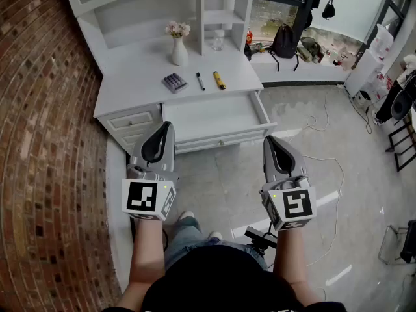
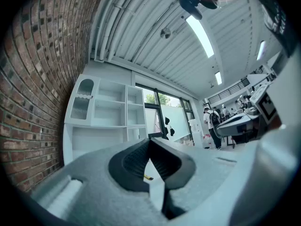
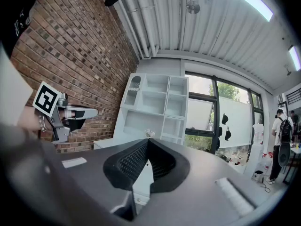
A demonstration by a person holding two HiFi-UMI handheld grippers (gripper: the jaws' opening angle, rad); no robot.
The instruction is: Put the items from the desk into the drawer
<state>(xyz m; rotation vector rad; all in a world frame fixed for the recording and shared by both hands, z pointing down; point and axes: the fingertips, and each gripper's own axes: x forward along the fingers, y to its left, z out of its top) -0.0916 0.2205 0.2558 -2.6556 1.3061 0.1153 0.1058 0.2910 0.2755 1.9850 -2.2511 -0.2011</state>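
Where the brick wall [image 1: 45,109] curves down the left side, a white desk [image 1: 127,93] is set against it, with a shelf unit [image 1: 136,12] standing along the back edge of the desktop. The left gripper [image 1: 165,129] is held in front of the desk, well apart from it and above the floor [image 1: 221,174]; in the left gripper view its jaws are seen closed tip to tip, and nothing is held between them. Near the back edge of the desktop, about midway along it, a white vase [image 1: 179,52] with pale flowers is stood upright. Three things are laid in a row close to the front edge, toward the right front corner. A purple-grey pad [image 1: 174,82] with a grid of bumps comes first, and what it is cannot be told. A black pen [image 1: 200,81] is laid just to its right, and a yellow marker [image 1: 220,80] just right of the pen, nearest the corner. None of the three is touched by another or by a gripper. Below that stretch of the front edge the drawer [image 1: 260,109] is pulled out, and only its white bottom is shown. The right gripper [image 1: 269,142] is held beside the left one, clear of the drawer's front; its jaws are likewise seen closed tip to tip in the right gripper view, with nothing gripped. Farther right, beyond the desk, a dark backpack [image 1: 284,41] is propped on the window ledge.
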